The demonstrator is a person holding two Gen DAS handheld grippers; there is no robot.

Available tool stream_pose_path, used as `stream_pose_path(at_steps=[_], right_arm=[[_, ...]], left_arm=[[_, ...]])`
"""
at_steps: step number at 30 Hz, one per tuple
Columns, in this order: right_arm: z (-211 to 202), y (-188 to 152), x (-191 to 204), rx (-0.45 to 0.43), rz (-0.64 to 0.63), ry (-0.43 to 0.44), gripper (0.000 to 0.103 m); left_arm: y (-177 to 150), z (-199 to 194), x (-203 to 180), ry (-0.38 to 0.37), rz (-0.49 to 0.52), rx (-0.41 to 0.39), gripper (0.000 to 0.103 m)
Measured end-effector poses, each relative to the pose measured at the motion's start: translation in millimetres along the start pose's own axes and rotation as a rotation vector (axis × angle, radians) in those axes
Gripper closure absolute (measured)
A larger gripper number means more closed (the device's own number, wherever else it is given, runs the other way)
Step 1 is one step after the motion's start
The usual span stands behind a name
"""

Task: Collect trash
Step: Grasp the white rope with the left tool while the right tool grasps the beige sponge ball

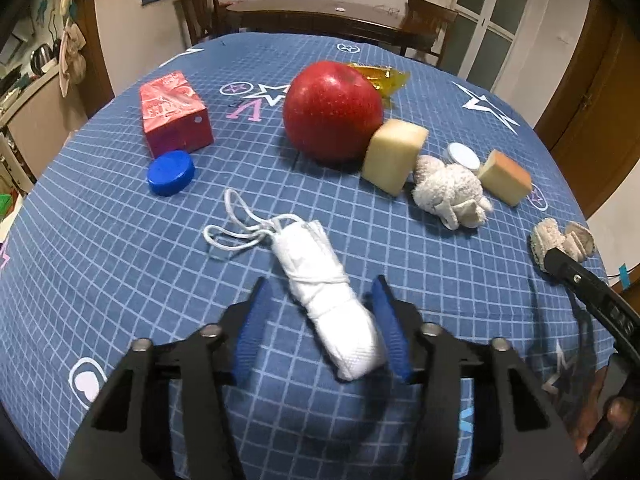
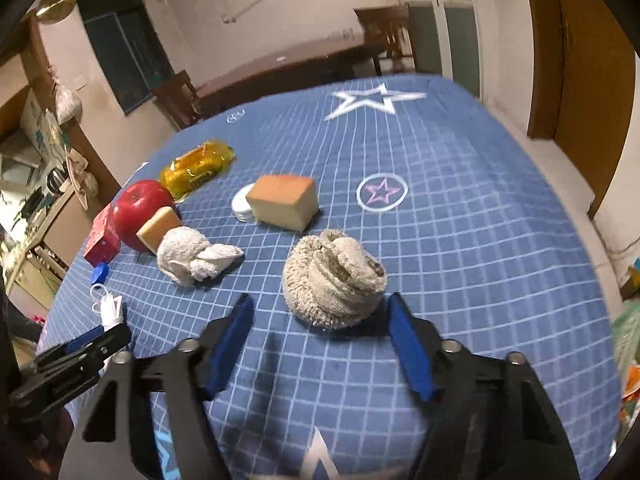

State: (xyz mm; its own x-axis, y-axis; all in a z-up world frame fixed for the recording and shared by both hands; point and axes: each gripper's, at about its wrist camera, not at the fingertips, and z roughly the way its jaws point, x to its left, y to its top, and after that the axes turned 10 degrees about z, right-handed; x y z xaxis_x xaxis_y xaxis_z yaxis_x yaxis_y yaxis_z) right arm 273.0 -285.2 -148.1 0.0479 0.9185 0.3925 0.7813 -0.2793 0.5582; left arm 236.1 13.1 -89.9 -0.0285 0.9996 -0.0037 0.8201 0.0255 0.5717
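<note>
Blue checked tablecloth (image 1: 120,240), rolled mask (image 1: 324,292) lengthwise between left gripper's (image 1: 324,300) fingers (image 1: 390,332).

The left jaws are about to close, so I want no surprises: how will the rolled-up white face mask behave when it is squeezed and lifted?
The rolled face mask looks soft, so it will probably squash. Its ear loops are wound round it, so the roll should hold, but the loose loops will likely dangle. It seems light.

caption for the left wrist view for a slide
Left gripper open around a rolled white face mask on the blue checked tablecloth.
</note>
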Motion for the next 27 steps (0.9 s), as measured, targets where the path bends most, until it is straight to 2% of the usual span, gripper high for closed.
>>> stream_pose_path(at_steps=[3, 6, 11, 14, 17, 22, 27], right_arm=[[1.1, 0.6, -0.1, -0.010, 0.001, -0.006, 0.056], [-1.8, 0.2, -3.0, -0.019, 0.017, 0.009, 0.062], [-18.9, -9.5, -3.9, -0.062, 0.030, 0.014, 0.064], [-38.0, -22.9, 2.5, -0.106, 0.008, 0.012, 0.064], [-64.1, -38.4, 8.8, -0.153, 0.021, 0.063, 0.064], [-96.2, -62.0, 20.2, -0.203, 0.049, 0.132, 0.064], [-122.0, -84.9, 37.0, -0.248, 0.024, 0.128, 0.064]], left_arm=[[-3.5, -1.9, -0.3, 0.002, 0.019, -0.015, 0.070], [-8.5, -6.6, 2.8, -0.025, 0.024, -0.018, 0.078], [-15.9, -15.7, 13.7, -0.071, 0.020, -0.013, 0.079], [-18.8, -25.9, 17.2, -0.066, 0.031, -0.038, 0.079], [-19.6, -39.0, 19.4, -0.060, 0.039, -0.076, 0.079], [-24.7, -64.8, 14.4, -0.005, 0.080, -0.165, 0.079], [-27.4, -79.0, 14.1, -0.009, 0.093, -0.198, 0.079]])
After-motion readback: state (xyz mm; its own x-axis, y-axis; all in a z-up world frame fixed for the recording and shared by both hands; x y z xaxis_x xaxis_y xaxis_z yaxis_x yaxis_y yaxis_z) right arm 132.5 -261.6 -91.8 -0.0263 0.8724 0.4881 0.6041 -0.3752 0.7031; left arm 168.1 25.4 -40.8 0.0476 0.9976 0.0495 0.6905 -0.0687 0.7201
